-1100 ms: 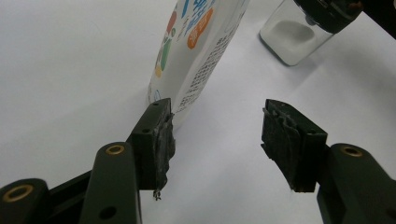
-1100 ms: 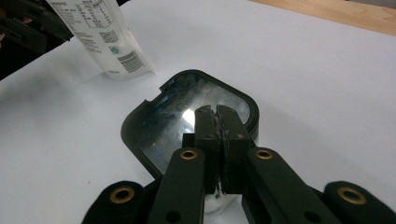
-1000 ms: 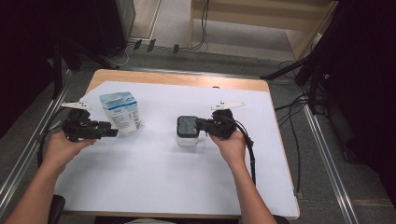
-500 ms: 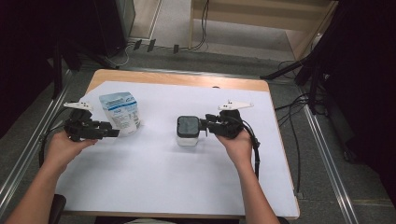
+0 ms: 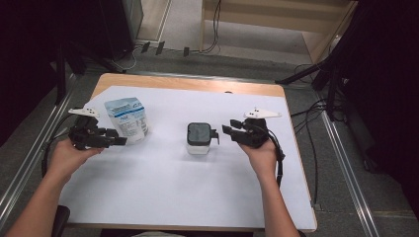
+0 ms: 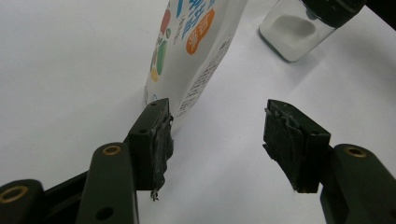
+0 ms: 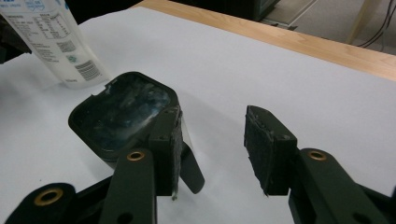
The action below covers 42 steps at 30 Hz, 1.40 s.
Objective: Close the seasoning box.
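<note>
Jar [image 5: 198, 138] with a dark lid and white powder stands upright mid-table on the white sheet [image 5: 163, 197], long axis vertical, lid up, its flip tab poking toward the right gripper [image 5: 226, 131]; that gripper's jaws have just been opening and now sit apart just beside the lid, nothing between the pads — jar looks set down and let go; pouch [image 5: 127, 120] stands upright near the table's left side, top up, leaning a little; left gripper [image 5: 120, 141] is spread at its base, one pad near the pouch, not squeezing it; judged: jar placement done, pouch grab not yet made, whatever follows with the powder left.
</note>
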Tool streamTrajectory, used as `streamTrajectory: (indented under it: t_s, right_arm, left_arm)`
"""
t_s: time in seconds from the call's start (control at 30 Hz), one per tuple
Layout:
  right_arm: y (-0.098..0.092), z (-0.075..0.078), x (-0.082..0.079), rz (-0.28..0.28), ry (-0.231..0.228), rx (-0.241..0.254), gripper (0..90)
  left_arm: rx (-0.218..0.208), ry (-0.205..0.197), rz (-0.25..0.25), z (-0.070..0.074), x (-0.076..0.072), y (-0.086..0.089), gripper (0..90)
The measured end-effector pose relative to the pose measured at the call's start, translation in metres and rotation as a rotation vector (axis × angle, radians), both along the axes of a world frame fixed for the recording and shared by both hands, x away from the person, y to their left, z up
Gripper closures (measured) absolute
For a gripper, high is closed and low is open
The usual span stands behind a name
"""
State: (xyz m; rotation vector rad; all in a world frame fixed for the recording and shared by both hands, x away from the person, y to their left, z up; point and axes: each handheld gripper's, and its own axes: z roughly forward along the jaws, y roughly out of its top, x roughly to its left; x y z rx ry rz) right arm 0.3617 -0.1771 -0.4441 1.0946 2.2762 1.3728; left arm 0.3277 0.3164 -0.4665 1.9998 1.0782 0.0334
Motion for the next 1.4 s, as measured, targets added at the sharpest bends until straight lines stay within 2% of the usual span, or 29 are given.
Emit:
streamTrajectory:
  t_s: [0.47, 0.7, 1.0, 1.4]
  right_arm:
    - [-0.036, -0.011, -0.010, -0.084, -0.004, -0.001, 54.8]
    - [-0.047, -0.016, -0.016, -0.110, -0.013, -0.032, 53.3]
    - [-0.062, -0.021, -0.023, -0.147, -0.013, -0.031, 51.5]
    - [-0.063, -0.024, -0.022, -0.156, -0.004, -0.032, 50.8]
  left_arm:
    - [0.009, -0.008, 0.010, -0.001, 0.001, 0.000, 41.3]
    - [0.005, -0.007, 0.010, -0.001, 0.001, 0.000, 41.3]
    - [0.006, -0.002, 0.001, -0.002, 0.002, 0.000, 41.3]
    - [0.004, -0.007, 0.005, -0.002, 0.003, 0.000, 41.2]
